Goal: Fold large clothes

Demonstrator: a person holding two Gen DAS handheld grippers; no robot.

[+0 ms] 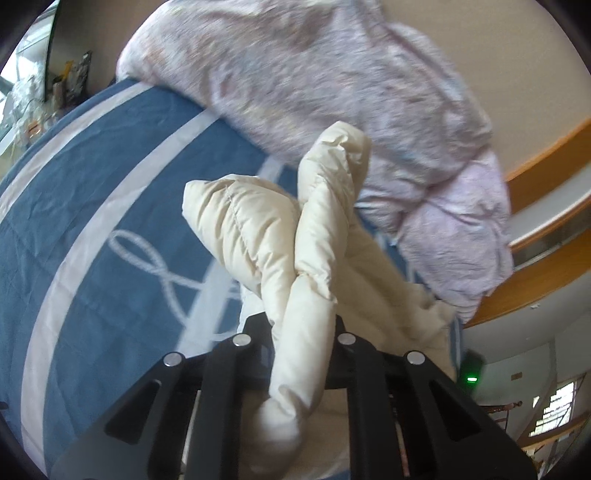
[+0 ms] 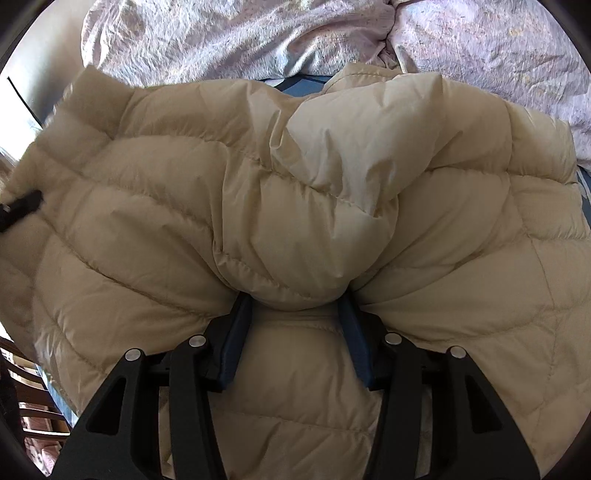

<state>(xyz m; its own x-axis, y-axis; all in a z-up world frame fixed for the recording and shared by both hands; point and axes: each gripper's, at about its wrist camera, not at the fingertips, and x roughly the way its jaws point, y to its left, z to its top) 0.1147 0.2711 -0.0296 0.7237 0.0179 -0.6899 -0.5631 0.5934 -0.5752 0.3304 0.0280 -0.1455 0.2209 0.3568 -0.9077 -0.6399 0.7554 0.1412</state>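
A cream quilted puffer jacket (image 2: 258, 192) lies spread over the bed and fills the right wrist view. My right gripper (image 2: 295, 306) points down at it, and its blue pads (image 2: 236, 332) squeeze a thick bulge of the jacket from both sides. In the left wrist view a narrow puffy fold of the same jacket (image 1: 306, 258) rises up off the bed. My left gripper (image 1: 299, 325) is shut on that fold. Its fingertips are buried in the fabric.
A crumpled pale purple floral duvet (image 1: 332, 92) (image 2: 258, 33) is heaped along the far side of the bed. The blue bedspread (image 1: 92, 221) with white stripes lies bare to the left. A wooden rail (image 1: 546, 162) runs at the right, and a cluttered shelf (image 1: 33, 103) stands far left.
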